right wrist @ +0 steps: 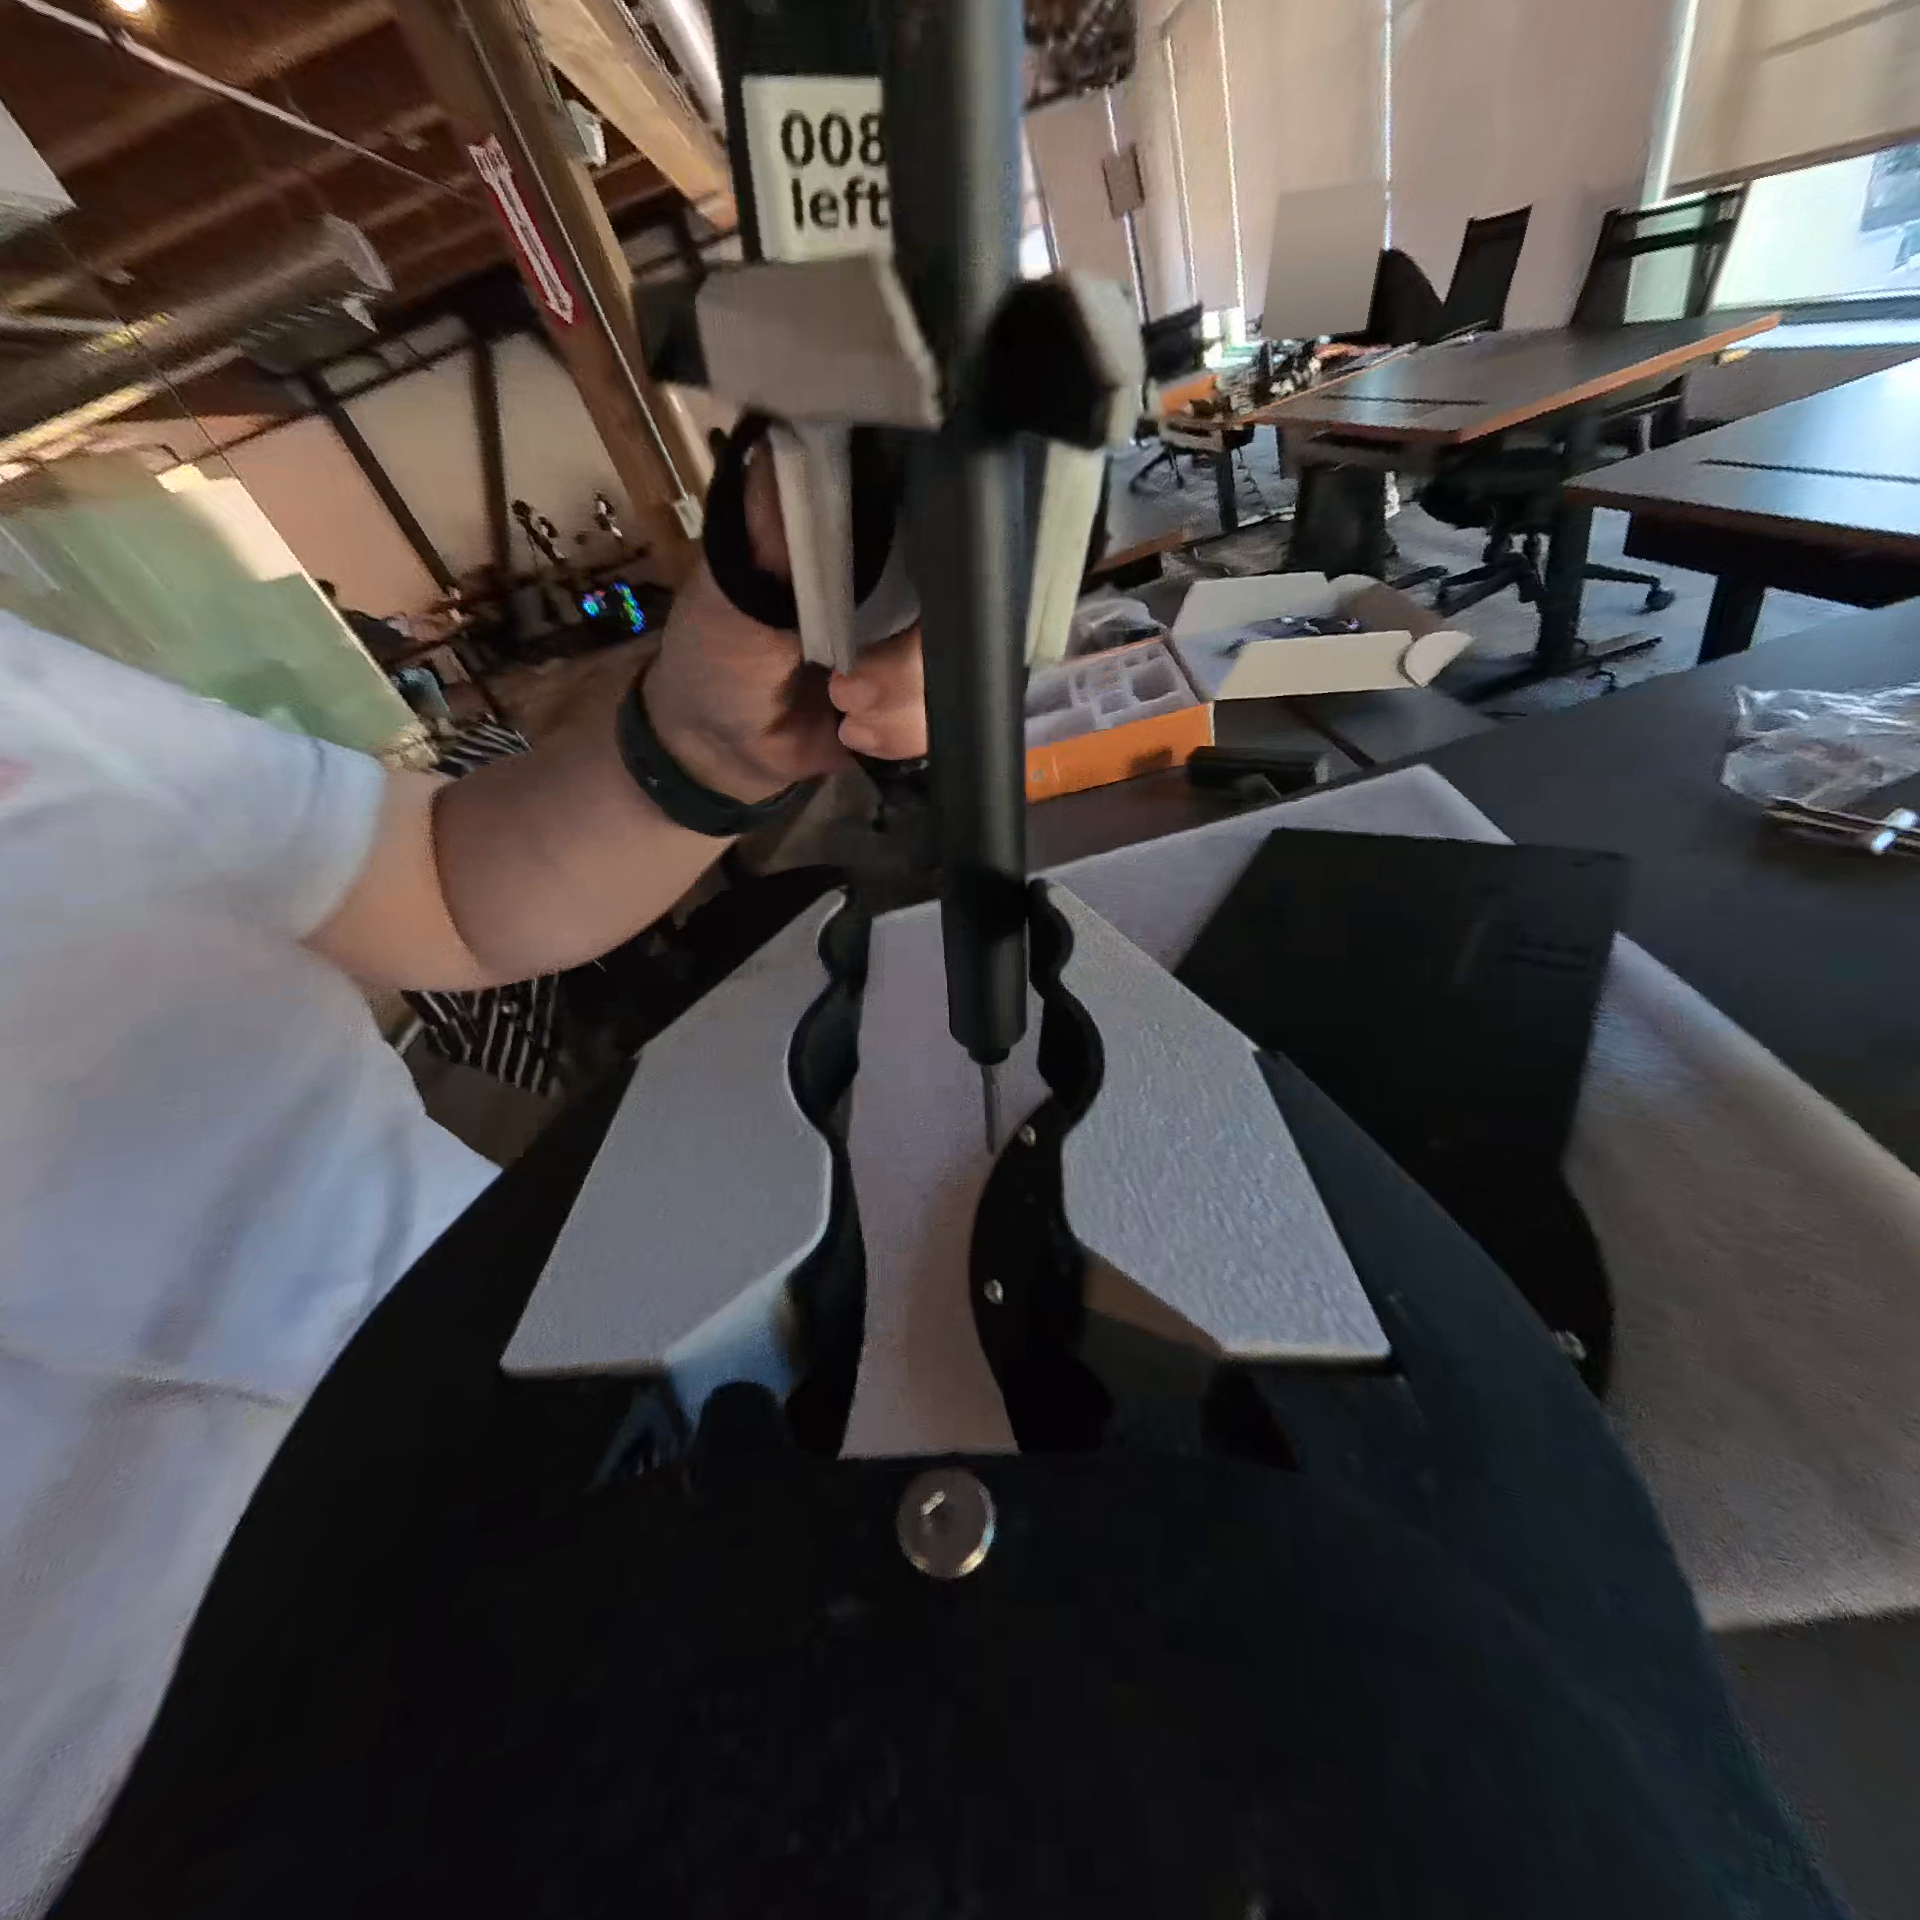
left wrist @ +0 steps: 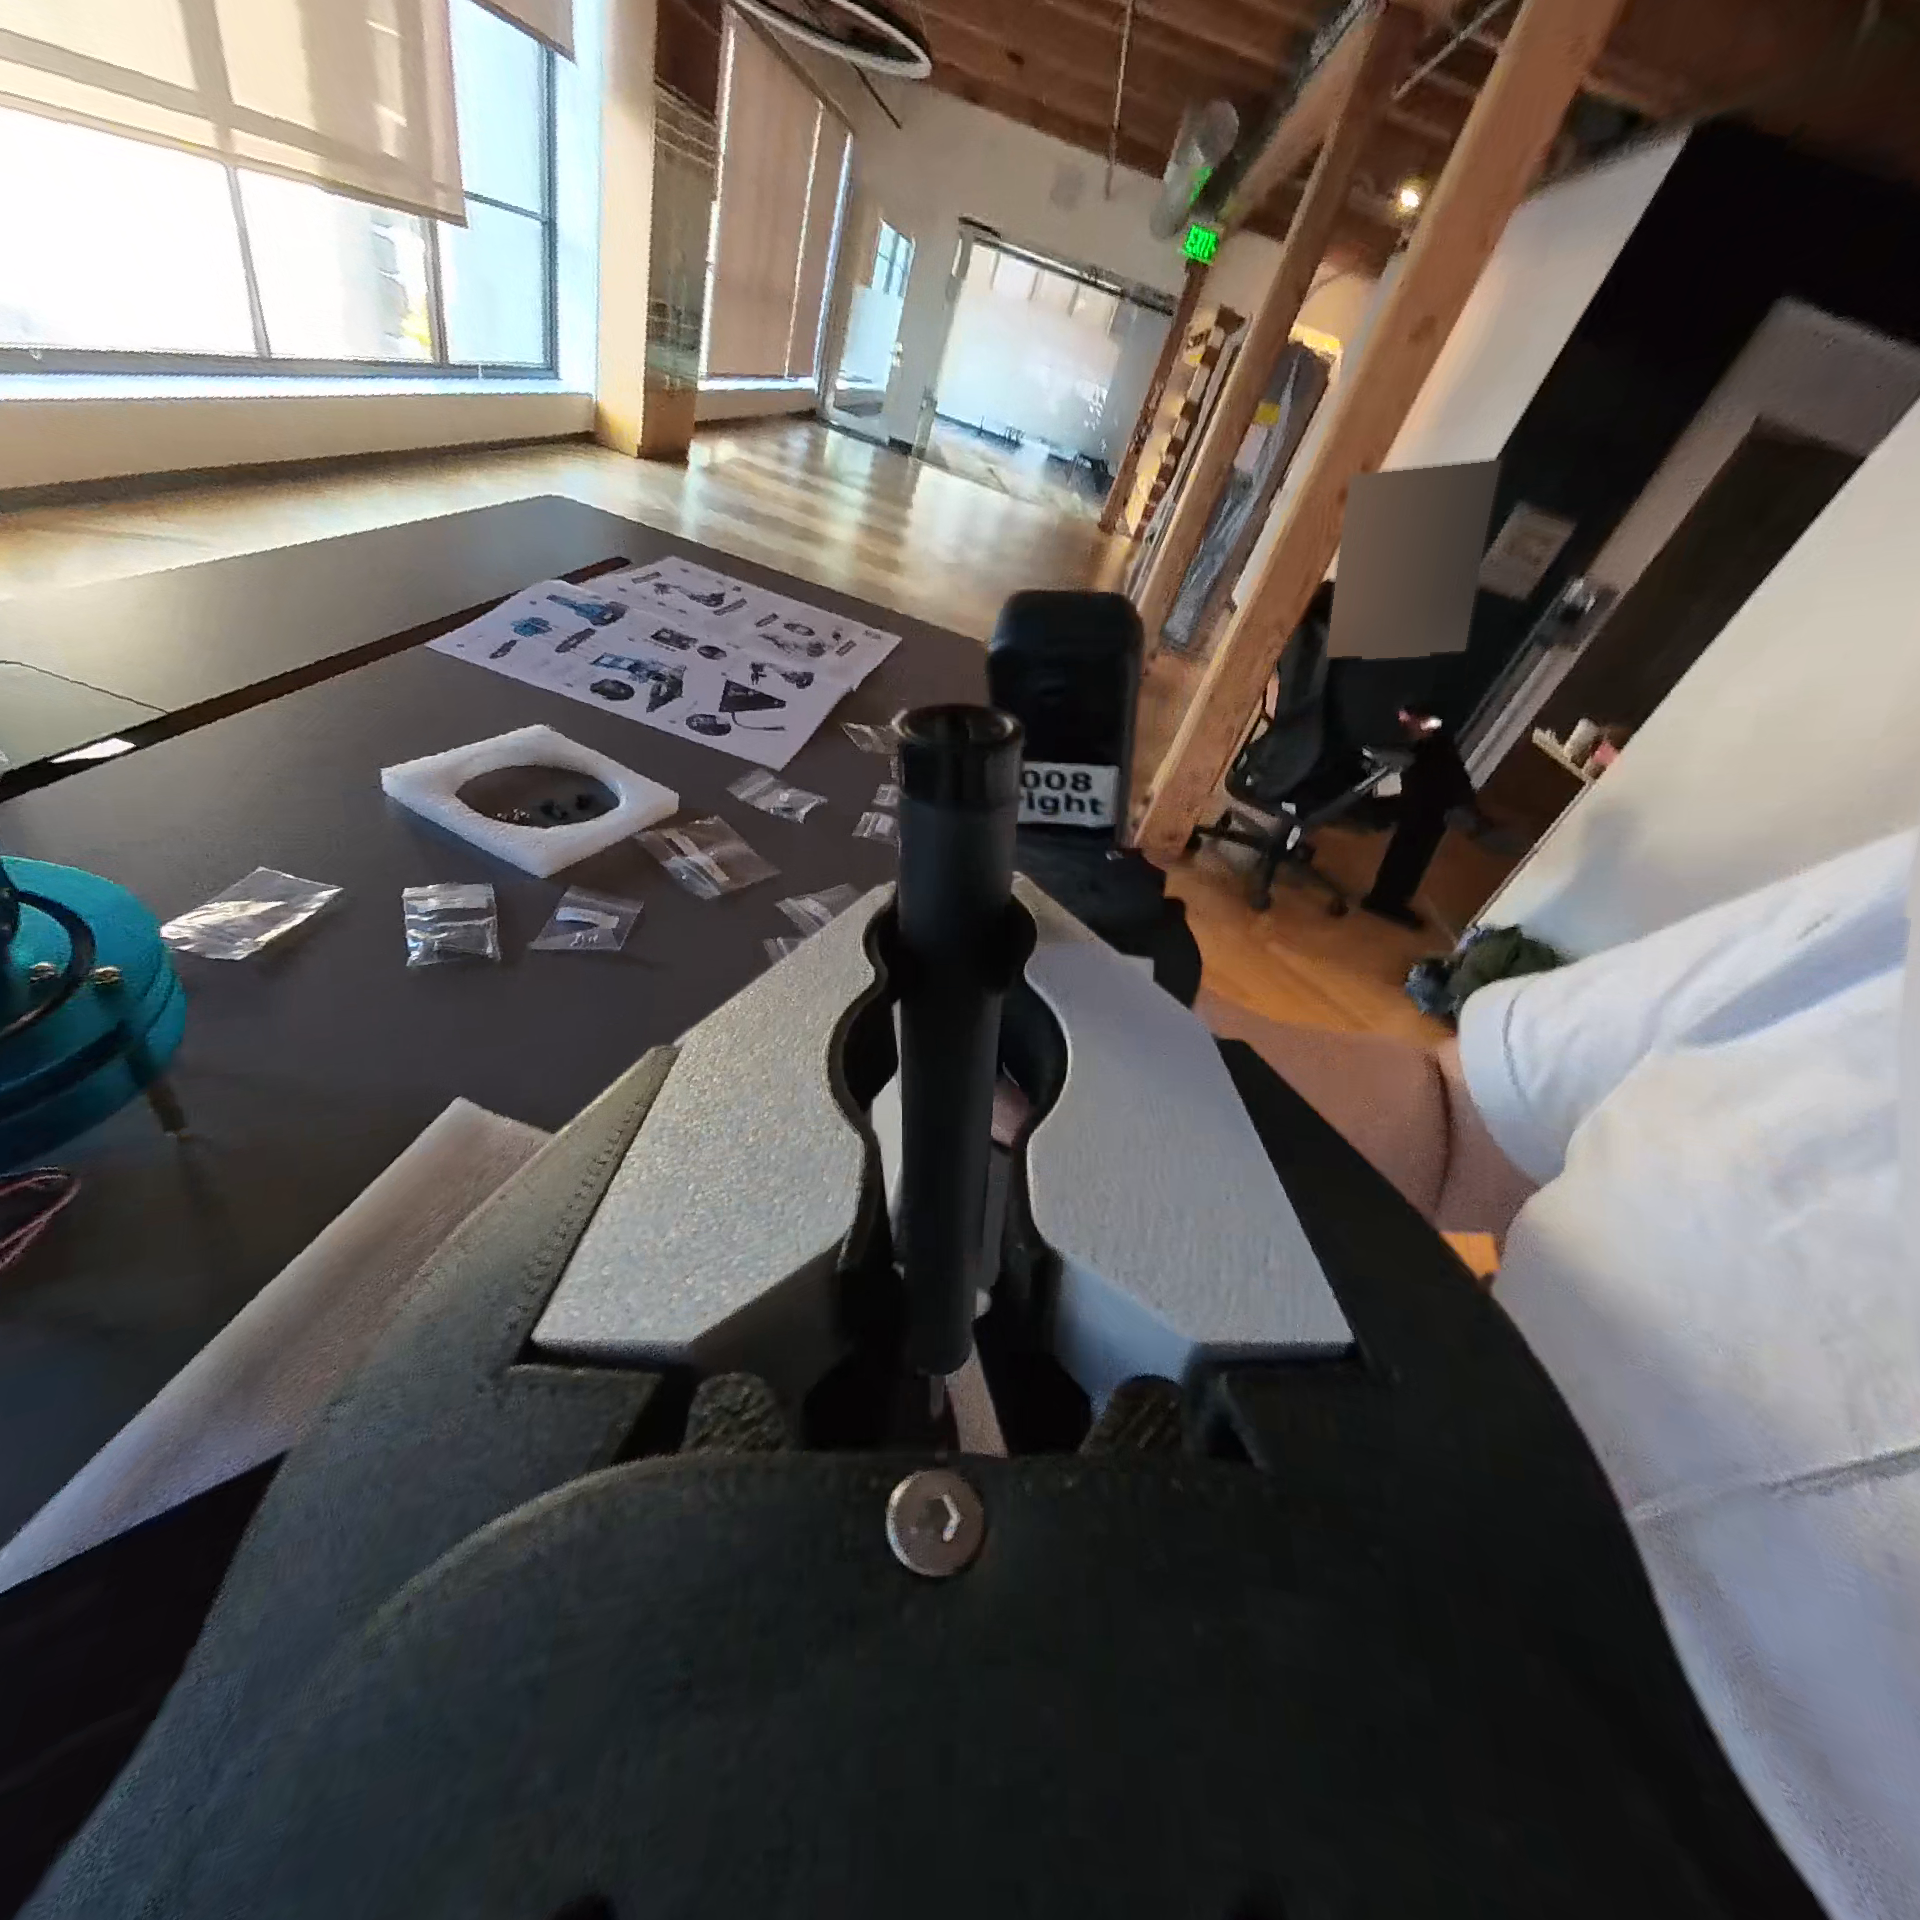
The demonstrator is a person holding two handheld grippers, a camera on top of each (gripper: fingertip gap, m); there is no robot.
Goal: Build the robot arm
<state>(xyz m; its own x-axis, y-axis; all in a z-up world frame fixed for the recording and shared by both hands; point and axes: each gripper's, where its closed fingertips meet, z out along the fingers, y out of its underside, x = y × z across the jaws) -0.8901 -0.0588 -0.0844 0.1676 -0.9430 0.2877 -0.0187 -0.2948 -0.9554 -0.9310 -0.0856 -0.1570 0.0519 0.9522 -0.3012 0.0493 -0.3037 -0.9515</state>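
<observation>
My left gripper [left wrist: 951,914] is shut on a black pen-shaped screwdriver [left wrist: 951,1039], which stands upright between its pads. In the right wrist view the left gripper [right wrist: 951,358] is above, with the screwdriver [right wrist: 982,727] pointing down between the fingers of my right gripper [right wrist: 945,914]. The bit tip touches a small screw [right wrist: 1029,1135] on a black curved part [right wrist: 1008,1236] that lies along the right finger's inner side. The right gripper's jaws stand apart, with white foam showing in the gap. The right gripper's body [left wrist: 1060,707] shows behind the screwdriver.
A white foam sheet [right wrist: 1714,1247] carries a black flat panel [right wrist: 1403,987]. On the dark table [left wrist: 312,1039] lie a teal round base [left wrist: 73,997], a foam block with a hole [left wrist: 530,795], a printed sheet [left wrist: 665,655], several small bags [left wrist: 452,920] and an orange box [right wrist: 1122,727]. A person sits far right [left wrist: 1403,790]. My hands' fingertips stand some 8 cm from each other. From either gripper's tips it is about 25 cm to the teal round base [left wrist: 73,997].
</observation>
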